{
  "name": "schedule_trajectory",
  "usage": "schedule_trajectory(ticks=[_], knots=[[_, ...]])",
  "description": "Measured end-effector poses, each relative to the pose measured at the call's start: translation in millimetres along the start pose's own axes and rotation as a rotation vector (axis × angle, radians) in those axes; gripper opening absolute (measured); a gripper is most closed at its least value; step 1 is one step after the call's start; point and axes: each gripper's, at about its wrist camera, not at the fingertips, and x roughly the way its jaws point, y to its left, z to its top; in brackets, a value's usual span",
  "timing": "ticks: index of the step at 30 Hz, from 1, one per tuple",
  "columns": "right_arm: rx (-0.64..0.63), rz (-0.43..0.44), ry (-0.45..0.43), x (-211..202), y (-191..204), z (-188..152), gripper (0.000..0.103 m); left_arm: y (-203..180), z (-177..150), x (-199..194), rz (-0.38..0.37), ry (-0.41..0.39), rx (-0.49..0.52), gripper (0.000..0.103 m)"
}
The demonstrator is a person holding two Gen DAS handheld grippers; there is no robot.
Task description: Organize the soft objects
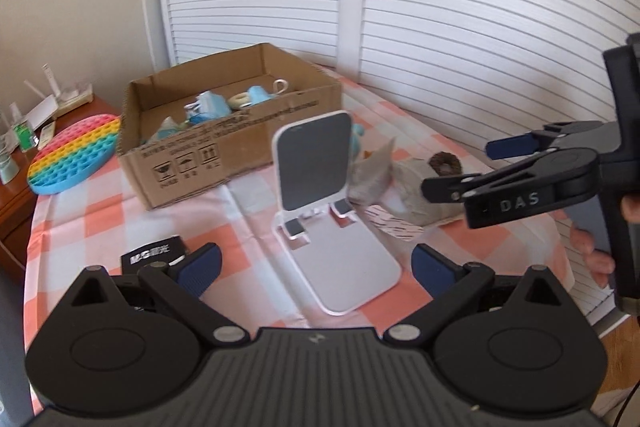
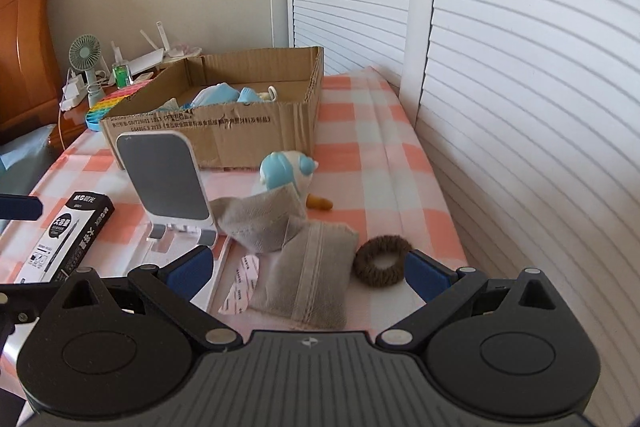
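Trouble could come if the right gripper (image 2: 308,275) (jaws wide, empty, like the left gripper (image 1: 316,271)) drags the sock (image 2: 308,275) into the phone stand (image 2: 168,183).

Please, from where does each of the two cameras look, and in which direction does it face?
Left wrist: sits on the open left gripper, facing across the checked tablecloth to the white phone stand and brown cardboard box; the right gripper shows at right.
Right wrist: sits on the open right gripper, above the grey socks and brown hair ring.
Shared: stand, box, socks.
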Motion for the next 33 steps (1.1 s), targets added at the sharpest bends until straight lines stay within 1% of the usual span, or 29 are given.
schedule_trajectory(ticks=[3, 7, 10, 14, 18, 20, 22, 23, 25, 27, 30, 33], knots=[[0.006, 0.010, 0.012, 4, -2, -3, 0.100, -7, -1, 2, -0.005, 0.001, 0.026, 0.101], [0.031, 0.039, 0.036, 13, -7, -9, 0.091, -13, -3, 7, 0.001, 0.005, 0.056, 0.102], [0.031, 0.049, 0.054, 20, -7, -11, 0.086, -15, -3, 12, 0.001, 0.020, 0.069, 0.102], [0.040, 0.062, 0.067, 29, -9, -12, 0.085, -17, -2, 19, -0.011, 0.034, 0.073, 0.102], [0.042, 0.076, 0.077, 38, -10, -9, 0.082, -19, -1, 24, -0.021, 0.044, 0.088, 0.102], [0.038, 0.074, 0.080, 42, -10, -8, 0.078, -20, -1, 27, -0.023, 0.046, 0.097, 0.102], [0.036, 0.072, 0.087, 45, -9, -9, 0.070, -21, -1, 28, -0.027, 0.048, 0.103, 0.102], [0.036, 0.070, 0.090, 47, -9, -9, 0.068, -21, -1, 29, -0.028, 0.049, 0.106, 0.102], [0.024, 0.057, 0.085, 47, -8, -10, 0.057, -22, 0, 30, -0.030, 0.053, 0.112, 0.102], [0.005, 0.052, 0.080, 45, -7, -11, 0.053, -24, 0, 31, -0.033, 0.054, 0.121, 0.102], [0.001, 0.058, 0.078, 41, -7, -13, 0.050, -28, 1, 32, -0.038, 0.052, 0.141, 0.102], [0.000, 0.060, 0.081, 37, -8, -15, 0.049, -32, 1, 32, -0.044, 0.044, 0.166, 0.102]])
